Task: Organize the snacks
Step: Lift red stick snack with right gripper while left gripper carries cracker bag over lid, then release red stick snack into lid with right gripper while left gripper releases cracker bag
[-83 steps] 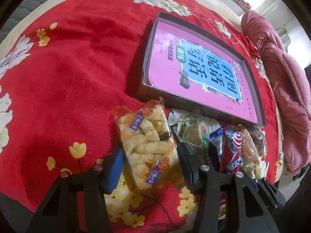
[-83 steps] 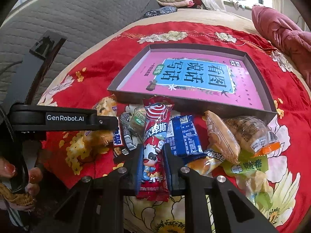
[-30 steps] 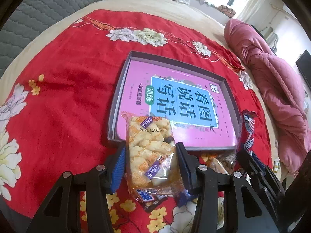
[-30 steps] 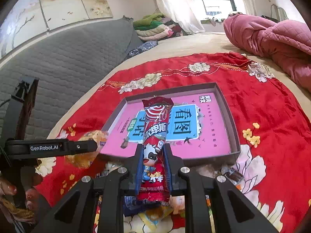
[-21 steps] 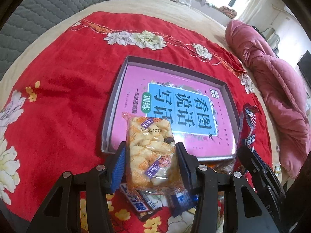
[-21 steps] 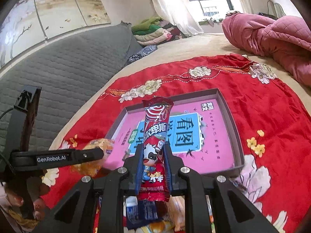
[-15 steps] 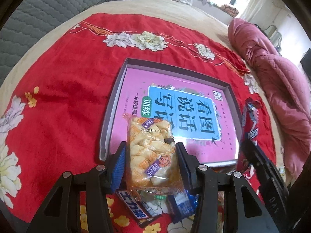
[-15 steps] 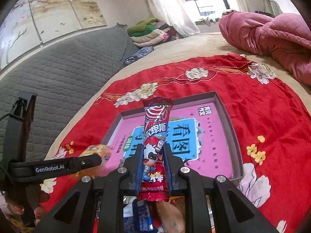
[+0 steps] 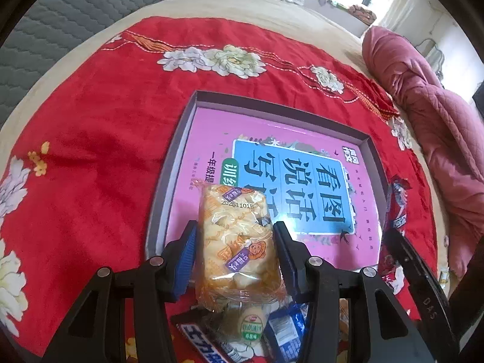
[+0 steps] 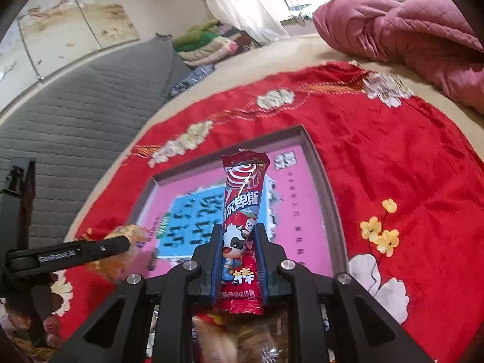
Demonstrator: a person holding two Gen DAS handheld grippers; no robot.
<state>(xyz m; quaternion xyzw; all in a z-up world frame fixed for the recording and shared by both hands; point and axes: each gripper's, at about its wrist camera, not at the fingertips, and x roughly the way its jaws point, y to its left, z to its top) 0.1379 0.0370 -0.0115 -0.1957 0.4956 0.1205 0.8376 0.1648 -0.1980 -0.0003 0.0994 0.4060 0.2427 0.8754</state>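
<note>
We carry snacks to the tray (image 9: 169, 163): left claw (image 9: 236, 242) clamps the biscuits (image 9: 236, 236), right claw (image 10: 237, 251) the lolly (image 10: 242, 211). Next, lower and release.

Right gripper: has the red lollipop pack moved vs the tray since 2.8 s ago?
Yes. The red lollipop pack, then among the snack pile beside the tray, is lifted in the right gripper and held over the tray's pink floor.

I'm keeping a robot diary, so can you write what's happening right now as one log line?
left hand-held gripper: holding yellow snack bag | right hand-held gripper: holding red candy stick | both above tray | nothing in tray yet
</note>
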